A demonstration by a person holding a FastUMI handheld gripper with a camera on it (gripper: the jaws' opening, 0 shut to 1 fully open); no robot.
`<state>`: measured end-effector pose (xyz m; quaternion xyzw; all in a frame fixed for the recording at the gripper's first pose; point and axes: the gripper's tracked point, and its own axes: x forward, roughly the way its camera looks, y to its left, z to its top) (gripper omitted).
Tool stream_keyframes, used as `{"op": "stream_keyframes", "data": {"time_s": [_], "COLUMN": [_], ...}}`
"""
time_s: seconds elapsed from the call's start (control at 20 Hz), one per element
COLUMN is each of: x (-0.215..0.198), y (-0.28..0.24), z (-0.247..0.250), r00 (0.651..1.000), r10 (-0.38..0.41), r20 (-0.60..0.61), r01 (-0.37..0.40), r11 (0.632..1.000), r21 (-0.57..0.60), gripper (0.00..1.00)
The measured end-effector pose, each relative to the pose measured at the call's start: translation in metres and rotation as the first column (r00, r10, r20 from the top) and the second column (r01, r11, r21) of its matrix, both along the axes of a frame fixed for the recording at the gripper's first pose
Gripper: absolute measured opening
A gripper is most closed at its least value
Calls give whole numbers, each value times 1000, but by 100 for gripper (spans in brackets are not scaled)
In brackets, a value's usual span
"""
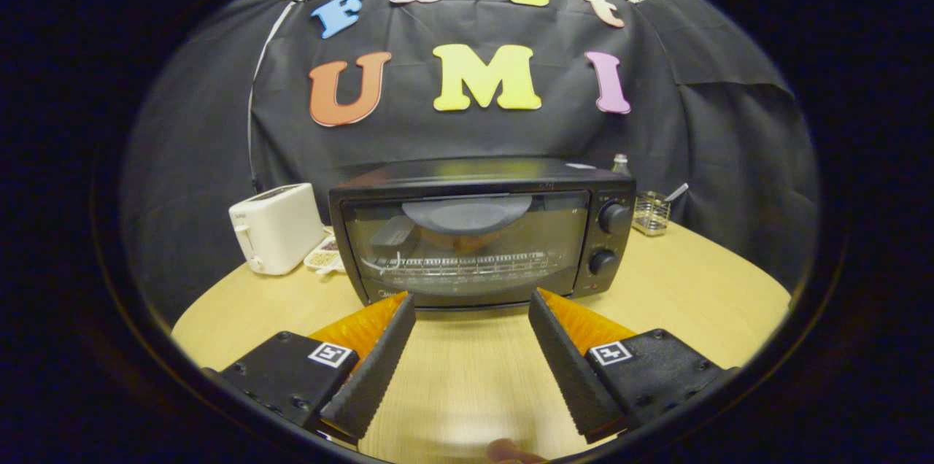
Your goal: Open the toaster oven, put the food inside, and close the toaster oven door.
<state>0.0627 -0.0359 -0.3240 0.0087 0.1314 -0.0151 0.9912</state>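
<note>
Two fingers of our gripper stand apart, empty, below the shut black glass-fronted toaster oven at frame centre; something orange-brown, perhaps food, shows dimly inside. A careless nudge could slide the oven.

One toaster oven, one toaster, maybe one bottle.

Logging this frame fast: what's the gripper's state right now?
Gripper: open, holding nothing, fingers spread just ahead of the closed toaster oven.
</note>
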Motion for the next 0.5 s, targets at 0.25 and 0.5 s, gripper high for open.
{"op": "stream_keyframes", "data": {"time_s": [0.25,0.5], "x": [-31,-79], "y": [-10,-24], "z": [76,166], "r00": [998,983], "r10": [-6,-11], "r20": [60,182], "r01": [5,10], "r11": [1000,1000], "r21": [13,6], "gripper": [100,100]}}
